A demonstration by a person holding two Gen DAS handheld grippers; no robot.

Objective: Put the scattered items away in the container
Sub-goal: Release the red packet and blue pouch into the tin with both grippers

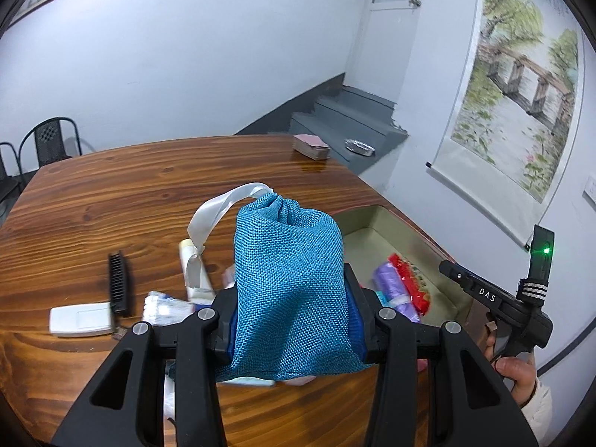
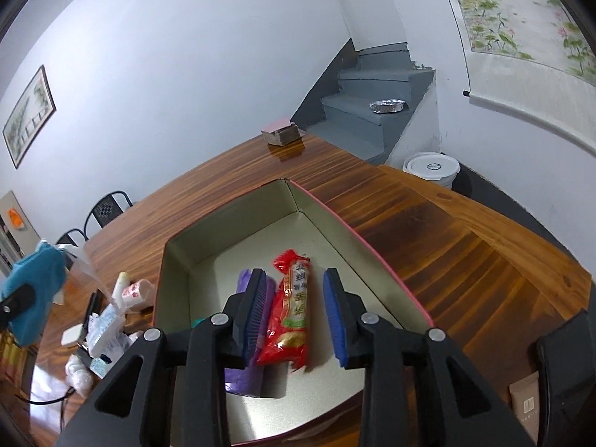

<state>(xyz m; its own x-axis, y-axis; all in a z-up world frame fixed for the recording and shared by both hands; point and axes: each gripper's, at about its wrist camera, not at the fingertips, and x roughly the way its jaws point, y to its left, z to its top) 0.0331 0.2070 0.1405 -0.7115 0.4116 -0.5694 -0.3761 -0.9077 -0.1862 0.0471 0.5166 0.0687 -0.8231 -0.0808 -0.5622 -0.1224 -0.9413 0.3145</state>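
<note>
A blue woven pouch (image 1: 287,260) with a white ribbon (image 1: 223,205) is held above the wooden table (image 1: 111,201), with my left gripper (image 1: 290,292) shut on it. To its right lies the open tin container (image 1: 372,219). In the right wrist view my right gripper (image 2: 296,298) stands open over the container (image 2: 223,219). A red snack packet (image 2: 290,316) lies between its blue pads without being pressed, beside a purple roll (image 2: 246,376). A black comb (image 1: 119,283), a white box (image 1: 80,320), a tube (image 1: 190,260) and small packets (image 1: 164,307) lie scattered left of the container.
A stack of cards (image 1: 311,146) sits at the table's far edge. Grey steps with a foil dish (image 1: 359,146) rise behind it. Black chairs (image 1: 48,141) stand at the left, a white bucket (image 2: 432,167) on the floor at right, a brown sachet (image 2: 525,402) near the front right.
</note>
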